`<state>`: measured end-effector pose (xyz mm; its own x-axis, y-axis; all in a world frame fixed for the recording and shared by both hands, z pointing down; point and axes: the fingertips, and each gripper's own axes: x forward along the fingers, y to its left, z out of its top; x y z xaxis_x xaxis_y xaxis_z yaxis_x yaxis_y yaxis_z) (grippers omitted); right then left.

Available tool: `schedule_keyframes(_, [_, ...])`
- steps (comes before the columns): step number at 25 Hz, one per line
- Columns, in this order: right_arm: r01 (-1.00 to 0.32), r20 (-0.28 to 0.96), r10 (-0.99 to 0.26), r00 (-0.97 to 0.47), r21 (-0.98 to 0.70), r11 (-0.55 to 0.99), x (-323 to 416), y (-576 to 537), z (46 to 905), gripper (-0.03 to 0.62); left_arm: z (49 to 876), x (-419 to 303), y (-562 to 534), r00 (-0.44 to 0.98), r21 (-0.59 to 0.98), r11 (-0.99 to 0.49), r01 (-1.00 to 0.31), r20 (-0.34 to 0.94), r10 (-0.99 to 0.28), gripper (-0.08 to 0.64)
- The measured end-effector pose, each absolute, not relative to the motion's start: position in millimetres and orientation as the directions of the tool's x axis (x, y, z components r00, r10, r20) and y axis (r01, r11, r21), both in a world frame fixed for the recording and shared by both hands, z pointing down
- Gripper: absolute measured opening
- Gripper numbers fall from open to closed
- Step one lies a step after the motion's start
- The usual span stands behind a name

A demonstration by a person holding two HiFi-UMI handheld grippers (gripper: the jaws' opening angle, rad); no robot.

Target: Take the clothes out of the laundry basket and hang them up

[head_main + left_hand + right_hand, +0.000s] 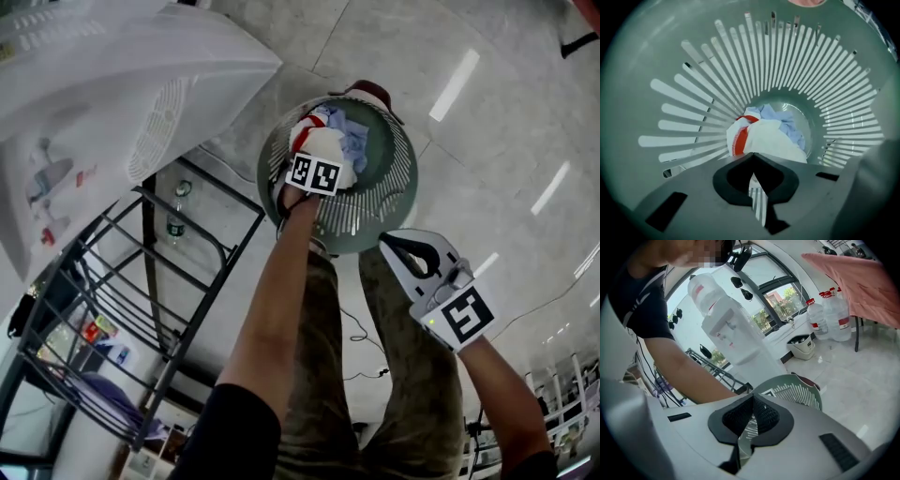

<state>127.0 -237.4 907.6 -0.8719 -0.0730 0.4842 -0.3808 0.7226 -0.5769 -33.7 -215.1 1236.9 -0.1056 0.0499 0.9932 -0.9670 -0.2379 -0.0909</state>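
The left gripper (752, 156), pinched shut on the white cloth (771, 138) in the basket (651, 65), should lift slowly straight up so nothing slips, while the right gripper (752, 398) is shut and empty.

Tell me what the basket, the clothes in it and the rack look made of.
Basket: moulded plastic, matte grey-green; thin slotted walls formed in one piece.
Clothes: soft fabric, white with red trim and pale blue; they crumple and fold. Woven or knit cannot be told.
Rack: probably dark-painted metal tube; thin straight bars joined at corners.
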Motion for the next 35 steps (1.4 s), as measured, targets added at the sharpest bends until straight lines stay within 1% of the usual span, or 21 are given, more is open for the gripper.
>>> schedule_keyframes(2, [-0.363, 0.463, -0.067, -0.884, -0.589, 0.722, 122.3, -231.0, 899.0, 0.0, 1230.5, -37.0, -218.1, -0.102, -0.092, -0.191, -0.977, 0.994, 0.042, 0.005])
schedule_keyframes(4, [-0.356, 0.452, -0.066, -0.89, -0.597, 0.718, 119.9, -227.9, 893.5, 0.0, 1224.6, -43.4, -226.2, -0.136, -0.131, -0.162, -0.978, 0.99, 0.02, 0.005])
schedule_keyframes(6, [-0.361, 0.451, -0.07, -0.89, -0.602, 0.712, 119.9, -227.3, 893.2, 0.0, 1225.4, -46.8, -232.7, -0.174, -0.169, -0.183, -0.968, 0.985, 0.012, 0.006])
schedule_keyframes(7, [-0.369, 0.456, -0.072, -0.887, -0.605, 0.706, 120.7, -227.5, 894.7, 0.0, 1229.3, -45.2, -232.5, -0.172, -0.164, -0.204, -0.965, 0.985, 0.025, 0.007])
schedule_keyframes(8, [-0.378, 0.463, -0.075, -0.883, -0.608, 0.698, 121.8, -228.6, 896.9, 0.0, 1234.8, -41.6, -230.6, -0.154, -0.14, -0.219, -0.966, 0.987, 0.046, 0.065])
schedule_keyframes(9, [-0.389, 0.469, -0.081, -0.879, -0.61, 0.69, 123.3, -231.0, 899.6, 0.0, 1240.9, -37.5, -228.1, -0.132, -0.112, -0.227, -0.967, 0.989, 0.072, 0.175])
schedule_keyframes(10, [-0.399, 0.474, -0.088, -0.876, -0.61, 0.685, 125.2, -234.3, 902.5, 0.0, 1246.4, -34.3, -225.7, -0.119, -0.094, -0.234, -0.968, 0.988, 0.096, 0.239])
schedule_keyframes(11, [-0.407, 0.477, -0.096, -0.874, -0.608, 0.682, 127.5, -237.8, 905.2, 0.0, 1250.9, -32.6, -223.1, -0.123, -0.092, -0.244, -0.965, 0.986, 0.115, 0.245])
schedule_keyframes(13, [-0.414, 0.482, -0.103, -0.87, -0.601, 0.684, 132.2, -242.6, 909.5, 0.0, 1257.2, -33.3, -216.4, -0.155, -0.116, -0.259, -0.959, 0.978, 0.139, 0.244])
schedule_keyframes(14, [-0.415, 0.485, -0.103, -0.869, -0.598, 0.686, 134.2, -243.8, 910.9, 0.0, 1259.0, -35.7, -212.7, -0.175, -0.134, -0.256, -0.957, 0.974, 0.144, 0.215])
schedule_keyframes(15, [-0.415, 0.487, -0.101, -0.867, -0.595, 0.688, 135.8, -244.6, 911.7, 0.0, 1260.1, -39.0, -209.1, -0.191, -0.15, -0.25, -0.957, 0.971, 0.147, 0.13])
schedule_keyframes(16, [-0.414, 0.491, -0.098, -0.866, -0.592, 0.691, 137.3, -245.1, 912.1, 0.0, 1261.1, -41.9, -205.8, -0.198, -0.157, -0.245, -0.957, 0.968, 0.152, 0.025])
schedule_keyframes(17, [-0.413, 0.495, -0.094, -0.864, -0.59, 0.694, 138.8, -245.7, 912.3, 0.0, 1261.7, -43.5, -203.7, -0.195, -0.153, -0.243, -0.958, 0.968, 0.157, 0.012])
schedule_keyframes(20, [-0.417, 0.505, -0.094, -0.858, -0.579, 0.701, 141.5, -248.7, 911.7, 0.0, 1252.1, -41.8, -211.3, -0.16, -0.13, -0.226, -0.966, 0.98, 0.122, 0.01])
schedule_keyframes(24, [-0.419, 0.505, -0.099, -0.858, -0.573, 0.705, 138.9, -250.5, 901.2, 0.0, 1207.2, -23.8, -223.4, -0.046, -0.045, -0.17, -0.984, 0.999, -0.004, 0.009])
schedule_keyframes(28, [-0.431, 0.509, -0.123, -0.852, -0.549, 0.716, 130.8, -259.5, 883.4, 0.0, 1154.4, -13.3, -226.4, 0.082, 0.058, -0.189, -0.98, 0.989, -0.122, 0.008])
schedule_keyframes(32, [-0.471, 0.507, -0.177, -0.844, -0.541, 0.697, 128.4, -273.5, 864.5, 0.0, 1103.1, -1.7, -227.2, 0.232, 0.198, -0.173, -0.965, 0.951, -0.204, 0.008])
schedule_keyframes(35, [-0.491, 0.519, -0.188, -0.834, -0.541, 0.683, 134.3, -278.4, 859.9, 0.0, 1063.3, 12.5, -226.0, 0.293, 0.236, -0.233, -0.943, 0.923, -0.25, 0.006])
